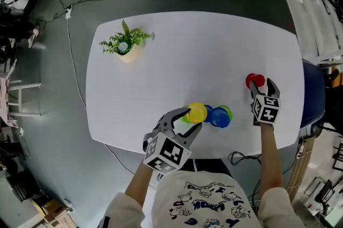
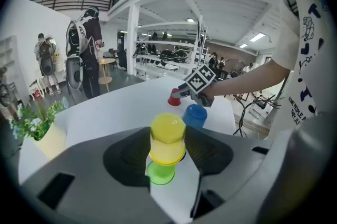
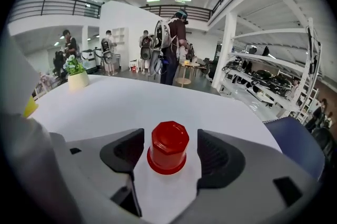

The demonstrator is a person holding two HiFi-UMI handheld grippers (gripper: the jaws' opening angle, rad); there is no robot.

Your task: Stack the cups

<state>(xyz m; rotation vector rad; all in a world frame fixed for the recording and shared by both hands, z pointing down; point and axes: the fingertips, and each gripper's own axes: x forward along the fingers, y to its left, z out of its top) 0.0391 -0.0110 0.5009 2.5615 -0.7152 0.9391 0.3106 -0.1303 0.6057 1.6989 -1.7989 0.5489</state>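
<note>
The yellow cup [image 1: 197, 112] [image 2: 167, 136] hangs upside down over the white table [image 1: 177, 55], and my left gripper [image 1: 192, 119] [image 2: 167, 148] is shut on its sides. Directly under it a green cup [image 2: 160, 173] stands on the table. A blue cup [image 1: 219, 118] [image 2: 196, 115] stands inverted just beyond, with another bit of green [image 1: 228, 112] at its far side. To the right, the red cup [image 1: 254, 80] [image 3: 168, 146] sits inverted on the table between the jaws of my right gripper [image 1: 258, 85] [image 3: 169, 155], which is open with gaps on both sides.
A potted plant [image 1: 126, 46] [image 3: 78, 77] stands at the table's far left corner. A blue chair [image 1: 313, 94] is beside the right edge. A cable [image 1: 75, 69] runs over the floor on the left. People stand beyond the table's far side.
</note>
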